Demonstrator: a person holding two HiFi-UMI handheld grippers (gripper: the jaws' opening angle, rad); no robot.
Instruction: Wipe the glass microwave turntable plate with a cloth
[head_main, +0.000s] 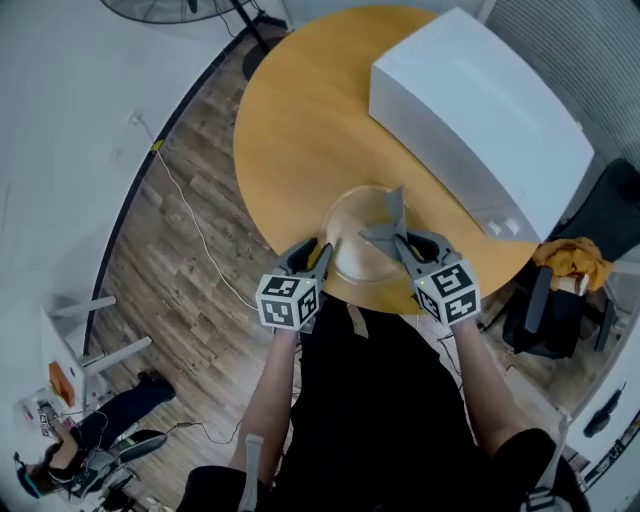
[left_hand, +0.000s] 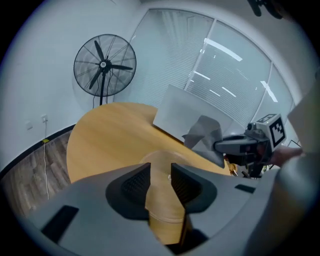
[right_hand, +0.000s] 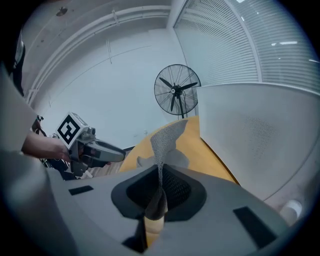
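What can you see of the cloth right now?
The cloth is grey and thin, with a fine woven, mesh-like surface. The right tool is shut on its lower end, and the rest stands up from the jaws in a creased, pointed fold. It is over the glass plate, near the table's front edge. I cannot tell whether it touches the plate. No other thing is seen touching it.

The clear glass turntable plate (head_main: 350, 240) lies flat at the near edge of the round tabletop (head_main: 300, 120). A grey cloth (head_main: 388, 218) stands bunched upright over the plate's right side, pinched in my right claw (head_main: 403, 243).
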